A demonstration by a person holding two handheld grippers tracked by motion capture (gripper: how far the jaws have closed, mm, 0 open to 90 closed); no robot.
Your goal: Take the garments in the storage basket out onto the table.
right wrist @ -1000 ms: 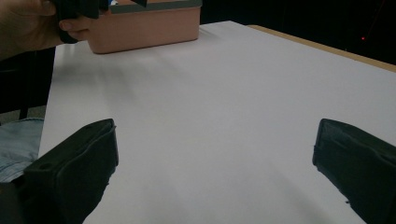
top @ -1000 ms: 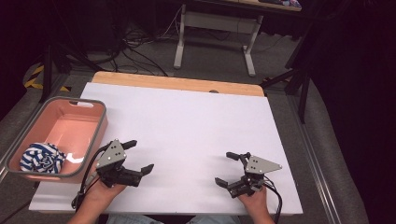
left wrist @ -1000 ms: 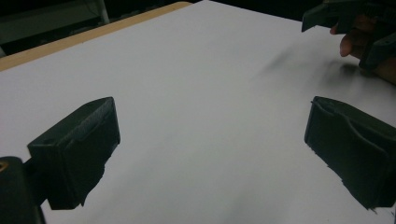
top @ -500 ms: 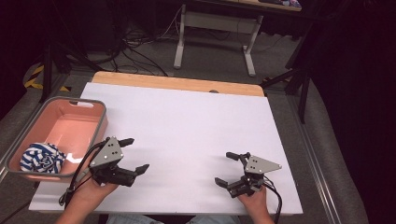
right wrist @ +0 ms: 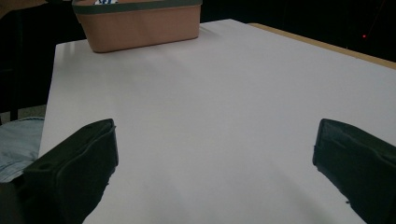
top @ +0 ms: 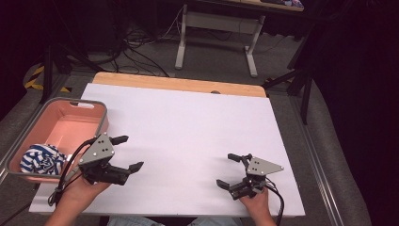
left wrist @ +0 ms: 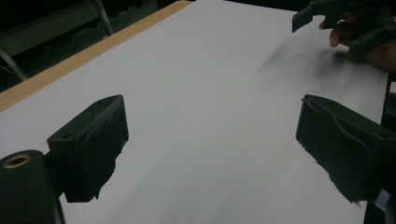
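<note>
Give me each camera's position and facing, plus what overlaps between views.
High view: above the person's side, looking forward and down on the white table; both hands, left gripper, right gripper.
Left gripper view: rides the left gripper, looking across the table to the right gripper.
Right gripper view: rides the right gripper, facing the pink plastic bin.
Shared: the white table; the bin.

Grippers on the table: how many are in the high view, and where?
2. The left gripper is near the pink bin, jaws open and empty. The right gripper is near the table's front right, also open.
</note>
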